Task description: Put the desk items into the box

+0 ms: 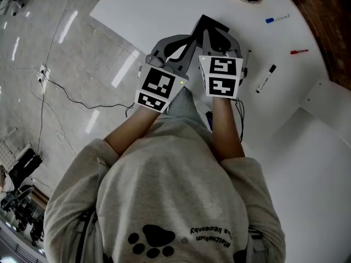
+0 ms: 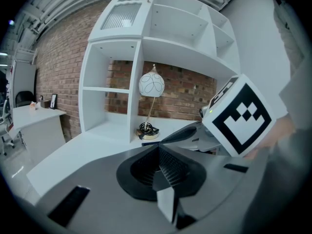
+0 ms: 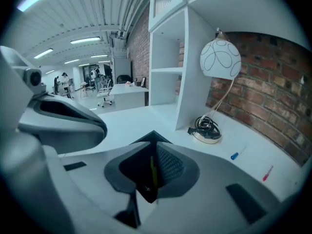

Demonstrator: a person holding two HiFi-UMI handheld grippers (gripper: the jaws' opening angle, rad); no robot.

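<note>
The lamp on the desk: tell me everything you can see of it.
The lamp has a white globe shade with thin looping lines, a slim bent stem and a round base with a black cord coiled on it. It stands on the white desk beside the shelf unit, before the brick wall.

1 blue pen (image 1: 277, 19), 1 red pen (image 1: 299, 52), 1 marker (image 1: 266, 78), 1 lamp (image 3: 220, 58)
</note>
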